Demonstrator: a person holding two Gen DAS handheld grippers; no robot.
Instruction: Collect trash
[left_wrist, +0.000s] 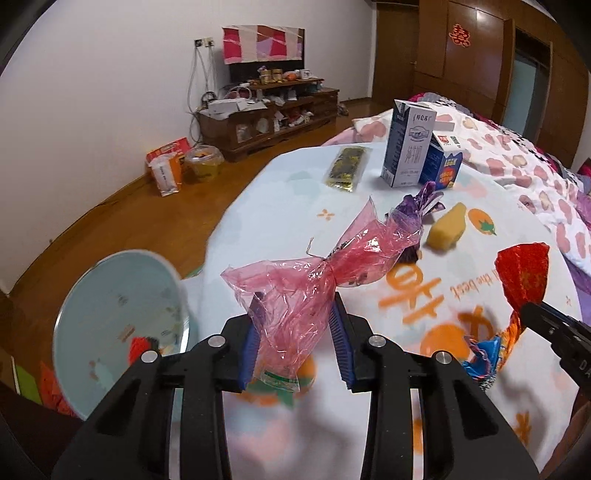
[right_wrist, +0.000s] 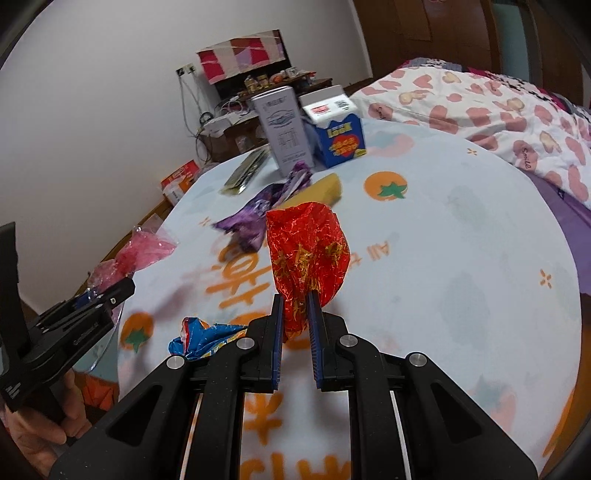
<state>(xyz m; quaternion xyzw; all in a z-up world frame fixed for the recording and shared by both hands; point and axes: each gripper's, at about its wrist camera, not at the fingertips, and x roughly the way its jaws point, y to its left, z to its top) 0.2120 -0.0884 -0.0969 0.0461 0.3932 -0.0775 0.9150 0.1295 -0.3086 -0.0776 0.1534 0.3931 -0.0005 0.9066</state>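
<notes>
Printed tablecloth (right_wrist: 461, 229), left gripper (left_wrist: 295, 332) clasping pink wrapper (left_wrist: 314, 280), right gripper (right_wrist: 297, 314) pinching red wrapper (right_wrist: 308, 251)

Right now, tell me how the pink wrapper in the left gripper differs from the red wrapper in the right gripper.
The pink wrapper is see-through film; the red wrapper is opaque crinkled foil with gold print.
The pink wrapper sits between the left gripper's widely spaced pads; the red wrapper is pinched in the right gripper's narrow gap.
The pink wrapper hangs near the bin; the red wrapper is over the tablecloth.
Both are crumpled and lifted.
</notes>
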